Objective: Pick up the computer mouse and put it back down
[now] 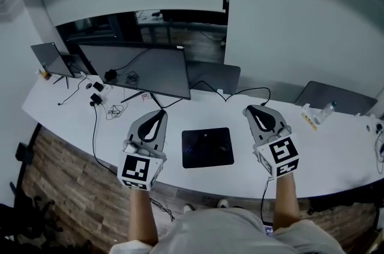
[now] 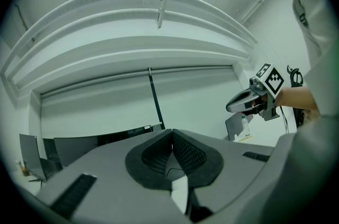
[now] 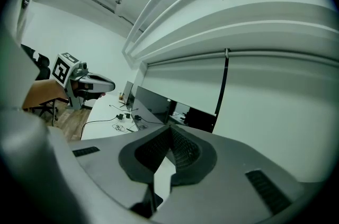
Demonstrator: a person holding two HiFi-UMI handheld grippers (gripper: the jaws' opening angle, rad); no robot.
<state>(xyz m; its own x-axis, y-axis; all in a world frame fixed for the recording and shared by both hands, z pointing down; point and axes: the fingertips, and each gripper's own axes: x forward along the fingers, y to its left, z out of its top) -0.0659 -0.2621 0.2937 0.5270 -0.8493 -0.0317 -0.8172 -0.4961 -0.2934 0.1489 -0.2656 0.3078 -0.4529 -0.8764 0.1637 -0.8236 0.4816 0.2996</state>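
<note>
While left gripper (image 1: 159,114) and right gripper (image 1: 252,110) hover closed, empty, flanking the mousepad (image 1: 207,148), a likely bottle (image 1: 327,110) stands far right

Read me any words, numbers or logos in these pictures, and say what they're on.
No readable words or numbers anywhere.
Left marker cube and right marker cube: black-and-white square patterns only, no letters.
Mouse pad: faint central mark, too small to read.
Bottle: label too blurred.
</note>
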